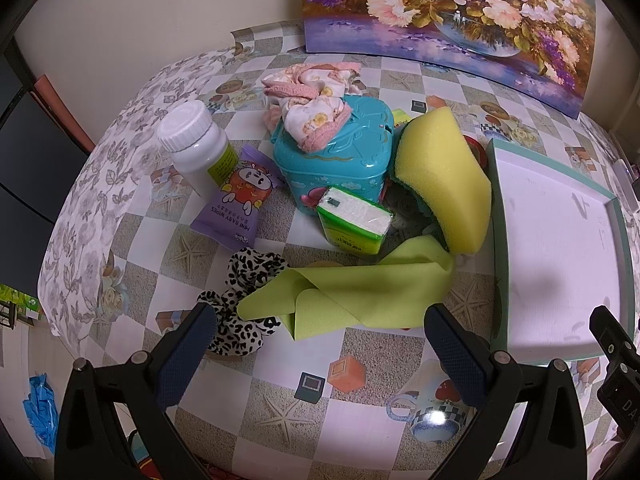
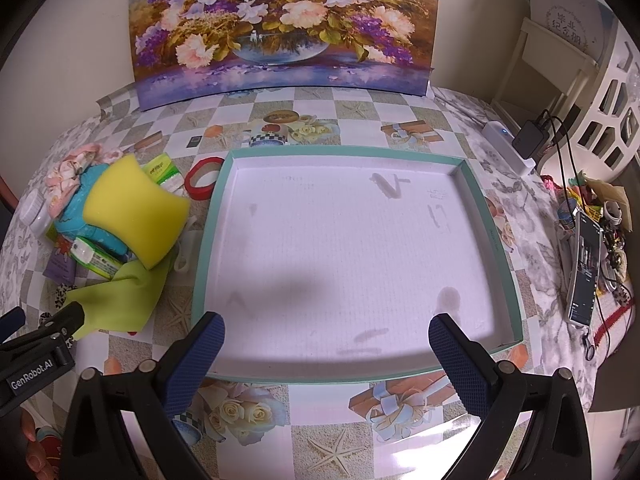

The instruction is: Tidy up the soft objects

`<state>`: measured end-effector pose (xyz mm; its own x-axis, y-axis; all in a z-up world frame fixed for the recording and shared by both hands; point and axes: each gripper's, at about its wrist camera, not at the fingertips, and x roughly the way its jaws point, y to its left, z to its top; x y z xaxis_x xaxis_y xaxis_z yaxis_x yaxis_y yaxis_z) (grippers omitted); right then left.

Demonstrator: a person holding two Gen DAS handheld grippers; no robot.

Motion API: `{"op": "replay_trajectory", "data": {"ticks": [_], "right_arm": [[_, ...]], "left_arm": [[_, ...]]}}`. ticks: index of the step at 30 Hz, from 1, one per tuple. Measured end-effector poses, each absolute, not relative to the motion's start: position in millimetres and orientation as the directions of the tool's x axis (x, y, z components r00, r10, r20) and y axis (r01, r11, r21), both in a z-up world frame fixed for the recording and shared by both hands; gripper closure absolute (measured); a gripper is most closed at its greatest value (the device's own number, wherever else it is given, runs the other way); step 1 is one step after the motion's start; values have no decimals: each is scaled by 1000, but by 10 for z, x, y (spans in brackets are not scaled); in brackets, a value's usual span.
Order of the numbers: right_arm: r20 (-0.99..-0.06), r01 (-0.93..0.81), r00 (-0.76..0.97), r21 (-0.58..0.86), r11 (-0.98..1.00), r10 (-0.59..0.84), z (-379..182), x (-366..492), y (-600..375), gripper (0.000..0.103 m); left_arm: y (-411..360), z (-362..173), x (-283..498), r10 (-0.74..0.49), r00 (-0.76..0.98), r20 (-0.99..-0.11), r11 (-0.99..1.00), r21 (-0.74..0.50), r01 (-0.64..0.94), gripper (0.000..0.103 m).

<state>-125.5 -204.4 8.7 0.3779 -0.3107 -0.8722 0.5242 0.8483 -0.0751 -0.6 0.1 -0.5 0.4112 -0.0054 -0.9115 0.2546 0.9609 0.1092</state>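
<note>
My left gripper [image 1: 320, 340] is open and empty, just in front of a lime green cloth [image 1: 352, 292] and a black-and-white leopard scrunchie [image 1: 244, 280]. Behind them a yellow sponge [image 1: 440, 176] leans on a teal plastic box [image 1: 340, 156] topped with a pink floral cloth [image 1: 316, 100]. My right gripper [image 2: 326, 340] is open and empty over the near edge of a teal-rimmed white tray [image 2: 500, 240]. The sponge [image 2: 136, 216] and green cloth [image 2: 120, 296] lie left of the tray.
A white bottle [image 1: 196, 140], a purple baby-wipes pack [image 1: 240, 200] and a green tissue pack [image 1: 356, 220] sit among the pile. A red tape ring [image 2: 204, 178] lies by the tray. A flower painting [image 2: 280, 24] stands at the back. A phone [image 2: 584, 268] and cables lie right.
</note>
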Motion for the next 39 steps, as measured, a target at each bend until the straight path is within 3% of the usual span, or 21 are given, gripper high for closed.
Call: {"op": "replay_trajectory", "data": {"ticks": [22, 28, 33, 39], "right_arm": [[-873, 518, 383, -69, 853, -303, 63, -1270, -2031, 0], [-857, 419, 450, -47, 907, -252, 109, -1130, -1788, 0], [-865, 320, 476, 2, 948, -159, 63, -915, -1503, 0], [-875, 229, 474, 16, 973, -97, -74, -692, -1179, 0]], "left_arm": [[92, 50, -30, -42, 411, -910, 966, 68, 249, 0], [561, 10, 109, -114, 417, -902, 988, -59, 142, 0], [948, -95, 193, -67, 412, -909, 996, -40, 74, 0], [1294, -279, 283, -116, 372, -921, 993, -115, 25, 0]]}}
